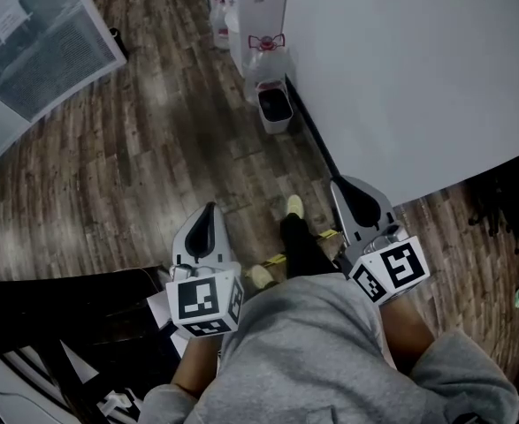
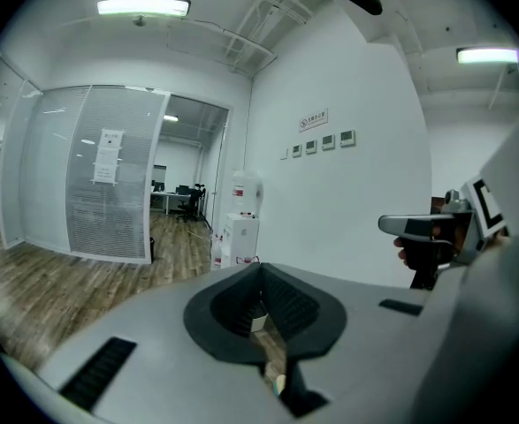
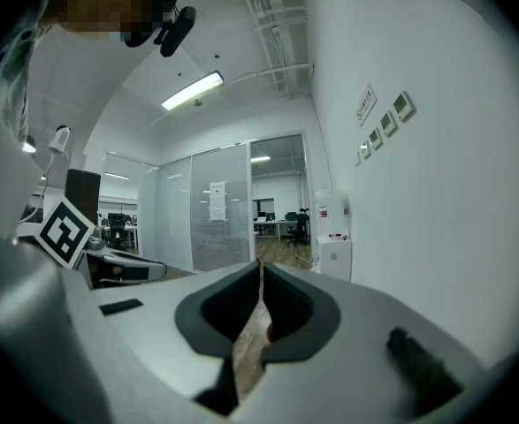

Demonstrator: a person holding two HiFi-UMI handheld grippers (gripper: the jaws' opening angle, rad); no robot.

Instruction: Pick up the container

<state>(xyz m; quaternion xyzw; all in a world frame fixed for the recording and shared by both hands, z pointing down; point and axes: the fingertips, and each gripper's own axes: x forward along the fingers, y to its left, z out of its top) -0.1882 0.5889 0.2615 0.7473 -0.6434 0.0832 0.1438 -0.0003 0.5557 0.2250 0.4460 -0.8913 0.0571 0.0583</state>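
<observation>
White wall (image 1: 418,78) fills the upper right, wood floor (image 1: 144,166) the left. At lower centre, left gripper (image 1: 209,212) and right gripper (image 1: 344,187) have jaws pressed together, empty. The likely container, a small bin (image 1: 275,110), stands untouched at upper centre against the wall. Reaching and grasping remain.

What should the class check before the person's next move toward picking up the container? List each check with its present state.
1. The left gripper is empty: ok, jaws together, nothing between them.
2. The right gripper is empty: ok, jaws together, nothing between them.
3. Jaws open for a grasp: not ok, both shut.
4. Container in reach: not ok; the small bin stands on the floor by the wall, well ahead of both grippers.
5. Bin upright, mouth up: ok.
6. The bin is the container meant: cannot tell.
</observation>
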